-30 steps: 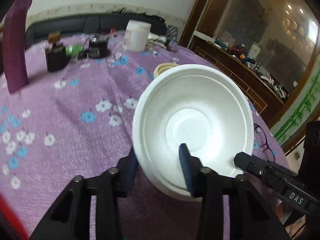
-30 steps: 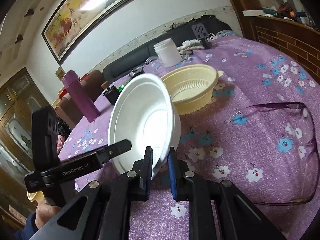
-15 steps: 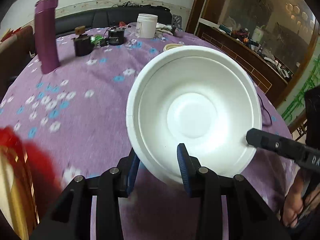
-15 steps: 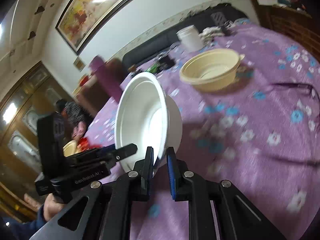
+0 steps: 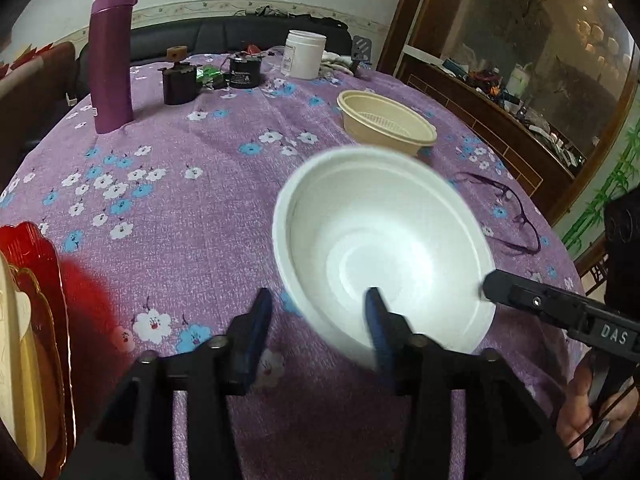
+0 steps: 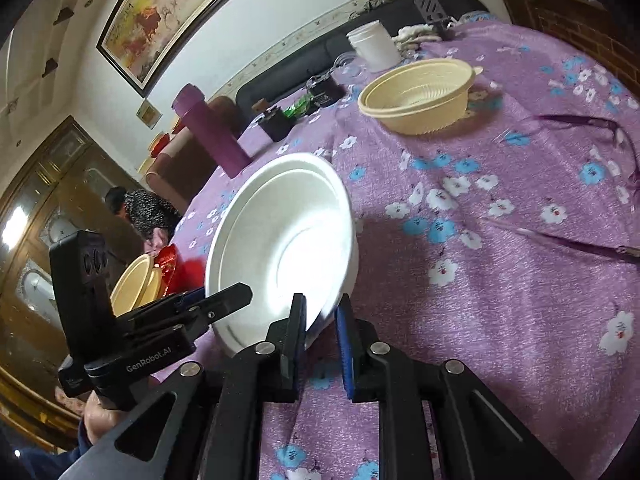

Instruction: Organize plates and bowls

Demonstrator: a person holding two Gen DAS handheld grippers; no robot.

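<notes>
Two hand-held grippers meet over a white foam bowl above a round table draped in a purple floral cloth. Nearest the onlooker, the left gripper has its blue-padded jaws opening: the bowl's near rim sits between them, one finger inside the bowl and the other standing clear of its outer wall, so its pads no longer press on it. The right gripper has the bowl's edge between its own pads; those jaws are opening too, with a gap showing on the outer side, and the bowl tilts steeply, its rim blurred. Whether it rests on the cloth or hangs free cannot be told. A person's hand grips the left tool's handle at the table's edge.

At the table's left edge lie a red tray and a cream bowl. To the right, a pair of purple-framed glasses lies on the cloth. Farther back sits a cream strainer bowl, upright and well apart from the white one. Beyond it stand a tall purple flask, a small dark box, a black can and a white lidded jar, with a dark sofa against the far wall.
</notes>
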